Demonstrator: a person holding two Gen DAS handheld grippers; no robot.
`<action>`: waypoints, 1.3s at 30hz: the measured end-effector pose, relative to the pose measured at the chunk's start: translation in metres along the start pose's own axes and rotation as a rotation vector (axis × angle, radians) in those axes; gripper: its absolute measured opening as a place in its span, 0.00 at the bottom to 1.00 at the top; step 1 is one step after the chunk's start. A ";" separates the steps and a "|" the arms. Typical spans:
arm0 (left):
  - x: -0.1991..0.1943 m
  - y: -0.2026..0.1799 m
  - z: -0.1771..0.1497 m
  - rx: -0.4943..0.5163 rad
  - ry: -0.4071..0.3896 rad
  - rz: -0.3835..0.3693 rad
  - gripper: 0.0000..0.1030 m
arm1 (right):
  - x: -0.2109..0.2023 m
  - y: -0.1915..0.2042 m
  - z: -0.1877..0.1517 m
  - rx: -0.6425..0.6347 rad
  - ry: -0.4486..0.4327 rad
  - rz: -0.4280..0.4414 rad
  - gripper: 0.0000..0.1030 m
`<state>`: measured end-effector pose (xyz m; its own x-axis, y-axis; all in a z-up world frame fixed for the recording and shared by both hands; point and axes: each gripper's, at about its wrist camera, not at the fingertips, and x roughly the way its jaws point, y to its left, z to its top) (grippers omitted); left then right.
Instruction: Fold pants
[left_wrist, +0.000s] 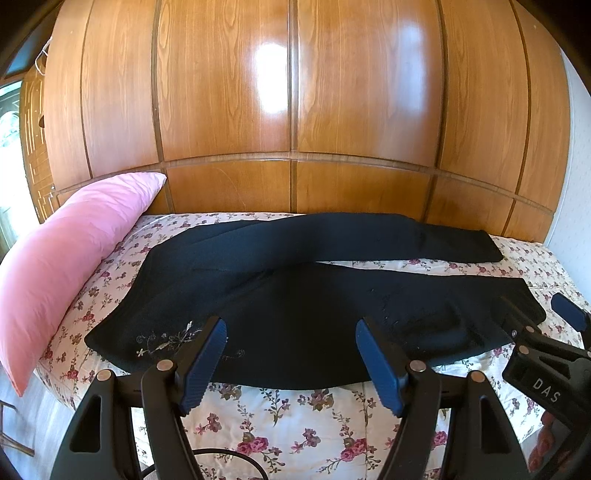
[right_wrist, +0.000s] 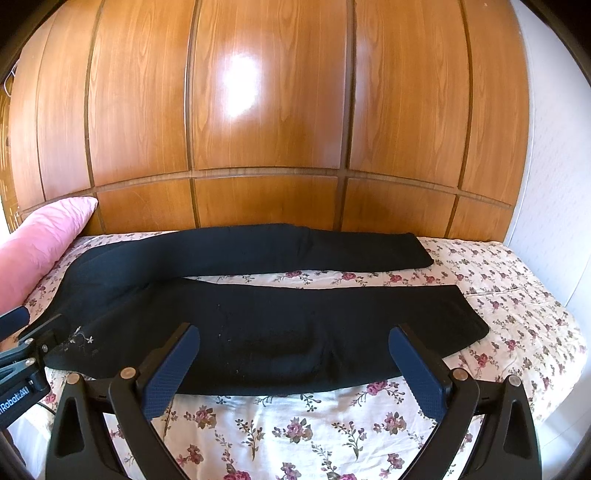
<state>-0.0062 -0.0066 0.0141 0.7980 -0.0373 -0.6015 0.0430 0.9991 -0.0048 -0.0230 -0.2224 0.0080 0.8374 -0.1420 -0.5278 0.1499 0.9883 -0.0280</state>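
Both hand-held grippers, left (left_wrist: 291, 354) and right (right_wrist: 295, 363), gape wide above the pants' (right_wrist: 258, 332) near edge.

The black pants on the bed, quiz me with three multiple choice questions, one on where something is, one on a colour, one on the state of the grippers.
1. Where does the pillow lie?
A. by the waist end of the pants
B. by the leg cuffs
C. on top of the pants

2. What colour is the pillow?
A. white
B. pink
C. blue

3. How are the left gripper and right gripper set?
A. both shut on the pants
B. one open, one shut
C. both open, holding nothing

Answers: 1 A, it sits at the embroidered waist end. 2 B, it is plainly pink. 3 C, each pair of fingers stands wide apart above the cloth.
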 end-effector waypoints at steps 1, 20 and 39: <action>0.000 0.000 0.000 0.000 0.000 0.000 0.72 | 0.000 0.000 0.000 0.001 0.001 0.001 1.00; 0.012 0.006 -0.004 -0.008 0.028 0.019 0.72 | 0.006 -0.003 -0.003 0.004 0.017 -0.004 1.00; 0.071 0.144 -0.033 -0.472 0.162 -0.023 0.71 | 0.067 -0.090 -0.030 0.212 0.189 0.082 1.00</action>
<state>0.0367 0.1349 -0.0554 0.6949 -0.0926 -0.7132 -0.2475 0.9003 -0.3581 0.0037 -0.3192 -0.0506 0.7413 -0.0295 -0.6705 0.2087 0.9597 0.1885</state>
